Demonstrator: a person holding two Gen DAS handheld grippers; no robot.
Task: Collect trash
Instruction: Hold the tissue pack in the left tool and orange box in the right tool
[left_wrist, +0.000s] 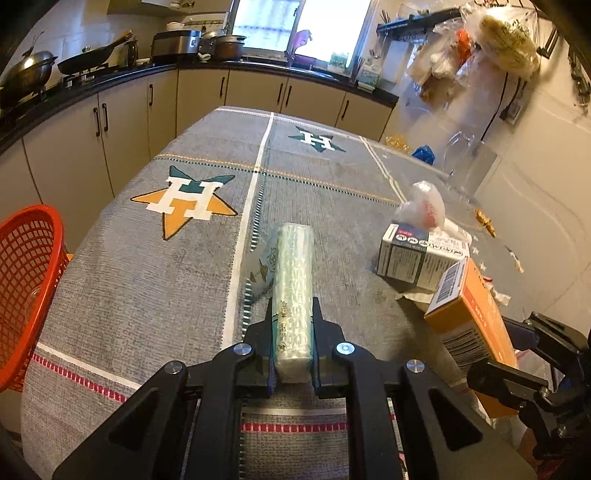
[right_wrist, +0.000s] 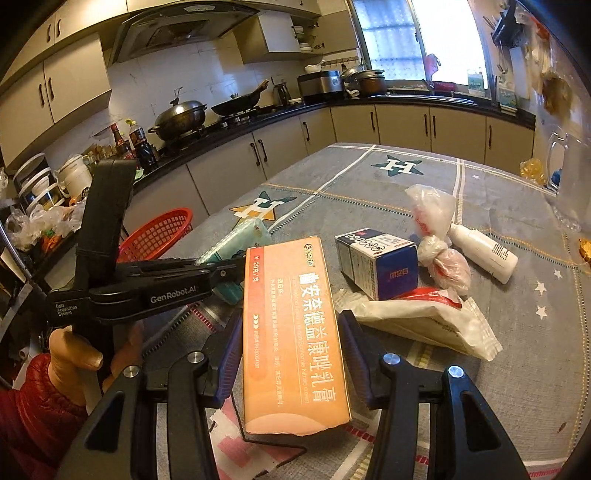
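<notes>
My left gripper (left_wrist: 293, 306) is shut on a pale green plastic-wrapped packet (left_wrist: 295, 258), which sticks out forward above the grey tablecloth (left_wrist: 147, 277). From the right wrist view the left gripper (right_wrist: 221, 273) shows side-on with the packet (right_wrist: 236, 236) in its jaws. My right gripper (right_wrist: 291, 321) is shut on a long orange medicine box (right_wrist: 295, 369), pads pressing its two long sides. In the left wrist view the orange box (left_wrist: 469, 314) appears at the right, tilted. A red mesh basket (left_wrist: 26, 266) stands off the table's left edge.
On the table ahead lie a blue-and-white carton (right_wrist: 376, 262), knotted plastic bags (right_wrist: 443, 258), a white bottle (right_wrist: 484, 251) and a white wrapper (right_wrist: 424, 321). A glass pitcher (right_wrist: 569, 177) stands far right. A hand (right_wrist: 74, 354) holds the left gripper's handle. Kitchen counters (right_wrist: 258, 114) ring the table.
</notes>
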